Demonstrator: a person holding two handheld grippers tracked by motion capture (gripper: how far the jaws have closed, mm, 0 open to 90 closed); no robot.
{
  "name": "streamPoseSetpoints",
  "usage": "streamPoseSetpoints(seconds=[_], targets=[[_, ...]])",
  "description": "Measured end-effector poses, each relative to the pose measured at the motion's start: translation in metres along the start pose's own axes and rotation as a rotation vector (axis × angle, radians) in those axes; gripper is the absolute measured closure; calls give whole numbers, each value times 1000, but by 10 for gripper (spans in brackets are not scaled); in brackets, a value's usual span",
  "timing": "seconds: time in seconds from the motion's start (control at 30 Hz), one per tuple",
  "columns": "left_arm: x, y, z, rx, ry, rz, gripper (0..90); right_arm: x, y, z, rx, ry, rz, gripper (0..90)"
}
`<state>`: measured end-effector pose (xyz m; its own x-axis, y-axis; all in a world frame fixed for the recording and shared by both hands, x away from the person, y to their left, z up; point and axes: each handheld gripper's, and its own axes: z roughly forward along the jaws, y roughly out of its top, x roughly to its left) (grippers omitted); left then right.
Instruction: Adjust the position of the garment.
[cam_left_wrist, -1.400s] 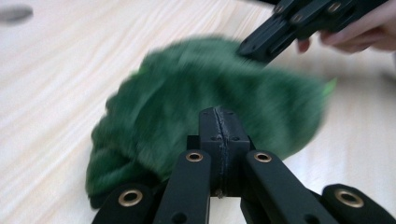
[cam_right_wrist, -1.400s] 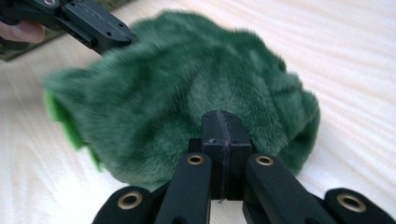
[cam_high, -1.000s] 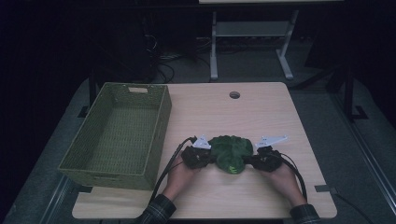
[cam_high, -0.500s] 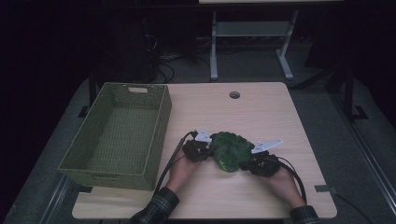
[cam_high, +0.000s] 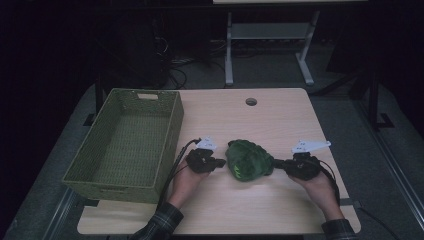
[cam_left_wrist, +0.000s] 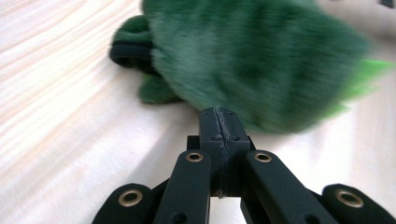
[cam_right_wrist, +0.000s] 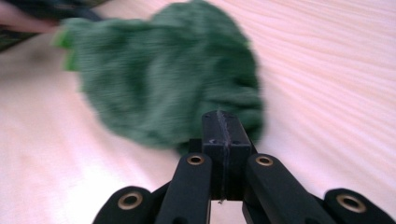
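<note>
Both my tongs fully closed, holding nothing. Left tongs (cam_high: 218, 163) sit just left of the green plush toy (cam_high: 248, 160), right tongs (cam_high: 278, 163) at its right edge. Toy's lying on the surface (cam_high: 280, 120), right of the woven basket (cam_high: 125, 142).

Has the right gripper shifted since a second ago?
Yes. The right gripper has moved right, toward the table's right edge and away from the basket; it was tucked against the green plush toy, now reaching it only at the tips.
</note>
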<state>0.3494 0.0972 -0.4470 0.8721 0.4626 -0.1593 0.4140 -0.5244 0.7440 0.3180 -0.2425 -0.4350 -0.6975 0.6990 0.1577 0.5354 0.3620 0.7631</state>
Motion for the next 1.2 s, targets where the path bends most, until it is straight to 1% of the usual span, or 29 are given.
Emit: streamPoseSetpoints(seconds=[0.07, 0.1, 0.13, 0.17, 0.2, 0.23, 0.3, 0.33, 0.37, 0.4, 0.43, 0.5, 0.53, 0.57, 0.63, 0.67, 0.7, 0.73, 0.77, 0.87, 0.93, 0.97, 1.03, 1.07, 1.1, 1.17, 1.2], targets=[[-8, -1, -5, -11, -12, 16, 896, -8, 4, 3, 5, -30, 4, 900], [-13, -1, -6, -13, -16, 28, 896, -13, 5, 5, -1, -40, 9, 900], [-17, -1, -7, -15, -22, 37, 896, -17, 6, 8, -8, -46, 22, 900], [-21, -1, -7, -20, -30, 45, 896, -22, 8, 11, -2, -56, 29, 900], [-24, -1, -7, -23, -37, 49, 896, -26, 9, 14, 6, -75, 30, 900], [-27, -1, -6, -23, -43, 55, 896, -30, 11, 18, 4, -83, 33, 900], [-31, -1, -3, -16, -51, 67, 896, -37, 15, 24, -18, -80, 46, 900], [-32, -1, -2, -10, -48, 73, 895, -41, 16, 28, -14, -71, 51, 900], [-33, -1, 0, -10, -46, 73, 894, -42, 18, 33, 1, -71, 56, 900], [-33, -2, 3, -7, -46, 73, 893, -43, 20, 37, 10, -72, 55, 900], [-32, -2, 5, 0, -45, 73, 893, -44, 22, 42, 9, -61, 46, 900], [-30, -2, 9, 0, -41, 69, 893, -43, 24, 49, 11, -46, 56, 900], [-28, -2, 12, 4, -42, 67, 893, -44, 24, 54, 18, -39, 50, 900], [-27, -2, 14, 8, -38, 66, 893, -44, 23, 58, 33, -37, 43, 900], [-25, -2, 19, 13, -35, 60, 893, -44, 19, 65, 64, -14, 44, 899], [-24, -1, 21, 25, -32, 65, 893, -43, 18, 67, 74, 0, 48, 899], [-23, -1, 23, 32, -24, 70, 893, -42, 16, 69, 74, 12, 34, 900], [-22, -2, 25, 38, -23, 72, 893, -40, 15, 70, 83, 23, 37, 899], [-21, -2, 27, 40, -24, 70, 893, -39, 15, 70, 91, 32, 28, 900], [-19, -4, 29, 54, -24, 88, 893, -33, 14, 68, 97, 56, 15, 899], [-18, -5, 31, 46, -28, 82, 893, -29, 14, 66, 100, 71, 3, 899], [-18, -6, 31, 48, -34, 81, 892, -27, 13, 65, 98, 75, -12, 900], [-18, -7, 31, 55, -40, 94, 893, -19, 9, 62, 87, 90, -20, 900], [-19, -8, 30, 57, -40, 93, 893, -16, 7, 61, 86, 92, -32, 900], [-18, -9, 30, 56, -43, 92, 893, -12, 6, 60, 99, 96, -26, 900], [-17, -10, 28, 65, -48, 95, 893, -5, 4, 57, 96, 104, -47, 900], [-17, -10, 28, 60, -51, 92, 893, -1, 2, 55, 92, 101, -50, 900]])
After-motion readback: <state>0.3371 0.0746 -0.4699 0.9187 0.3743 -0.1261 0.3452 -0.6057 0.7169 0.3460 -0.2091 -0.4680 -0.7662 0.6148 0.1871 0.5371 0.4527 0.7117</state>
